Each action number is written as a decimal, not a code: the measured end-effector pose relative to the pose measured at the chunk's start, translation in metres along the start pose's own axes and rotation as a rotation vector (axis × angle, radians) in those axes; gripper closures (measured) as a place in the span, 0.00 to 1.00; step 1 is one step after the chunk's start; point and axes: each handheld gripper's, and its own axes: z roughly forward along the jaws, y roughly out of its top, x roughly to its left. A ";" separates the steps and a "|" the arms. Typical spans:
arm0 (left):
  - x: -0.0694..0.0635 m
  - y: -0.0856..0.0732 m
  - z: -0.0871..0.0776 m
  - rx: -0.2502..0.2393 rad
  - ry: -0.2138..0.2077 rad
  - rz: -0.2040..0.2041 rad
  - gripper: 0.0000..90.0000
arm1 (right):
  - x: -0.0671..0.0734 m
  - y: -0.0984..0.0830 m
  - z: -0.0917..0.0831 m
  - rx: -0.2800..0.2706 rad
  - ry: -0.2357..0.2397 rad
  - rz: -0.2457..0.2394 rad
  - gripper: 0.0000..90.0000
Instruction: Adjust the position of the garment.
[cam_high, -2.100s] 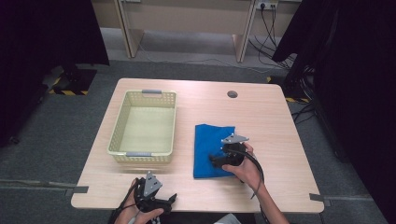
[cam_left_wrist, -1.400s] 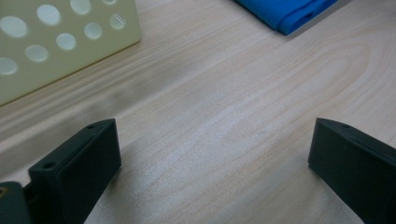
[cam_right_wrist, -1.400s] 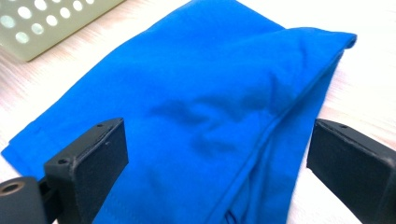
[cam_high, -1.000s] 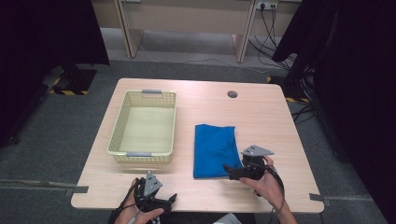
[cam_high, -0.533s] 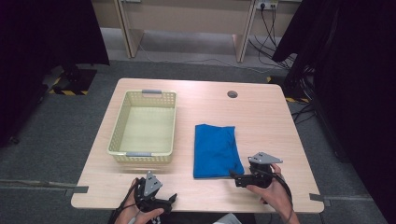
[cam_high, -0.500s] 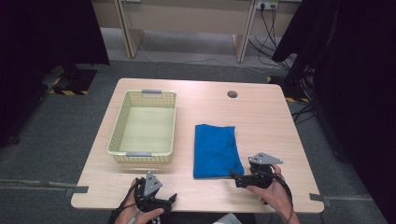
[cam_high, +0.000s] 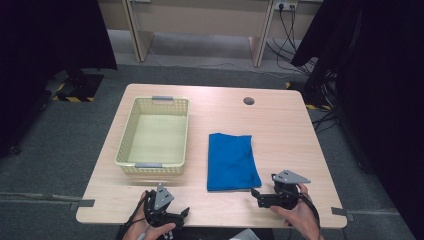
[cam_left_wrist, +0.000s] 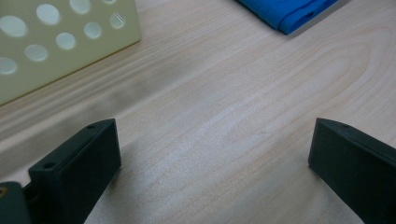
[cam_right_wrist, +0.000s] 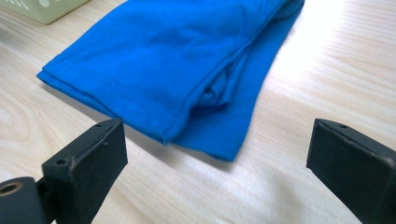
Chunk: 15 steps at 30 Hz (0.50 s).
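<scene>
— While the folded blue cloth (cam_high: 232, 161) lies flat on the counter (cam_high: 280, 125) just right of the yellow basket (cam_high: 154, 131), where do the hands stand?

— The right gripper (cam_high: 256, 194) sits just off the cloth's near right corner, its fingers (cam_right_wrist: 84, 161) spread wide and holding nothing. The left gripper (cam_high: 185, 213) rests near the counter's front edge, below the basket, with its fingers (cam_left_wrist: 74, 163) also spread over bare wood.

— So the cloth probably goes into the basket?

— That is my guess. From the right gripper view the folded layers gape at that corner, so I would slide one finger under the whole stack and bring the other down on top, catching every layer.

— And the risk?

— Pinching only the top layer; then the fold would likely open as it lifts. Keep low against the counter and bite deep past the hem.
</scene>
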 end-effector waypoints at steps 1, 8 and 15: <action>0.000 0.000 0.000 -0.001 0.000 0.000 0.01 | 0.000 -0.001 -0.001 0.000 0.000 0.003 0.06; 0.000 0.000 0.000 -0.002 -0.001 0.000 0.01 | -0.002 -0.014 -0.005 0.012 0.001 0.022 0.06; 0.000 0.000 0.000 -0.004 -0.001 0.000 0.01 | -0.004 -0.024 -0.011 0.016 -0.003 0.041 0.06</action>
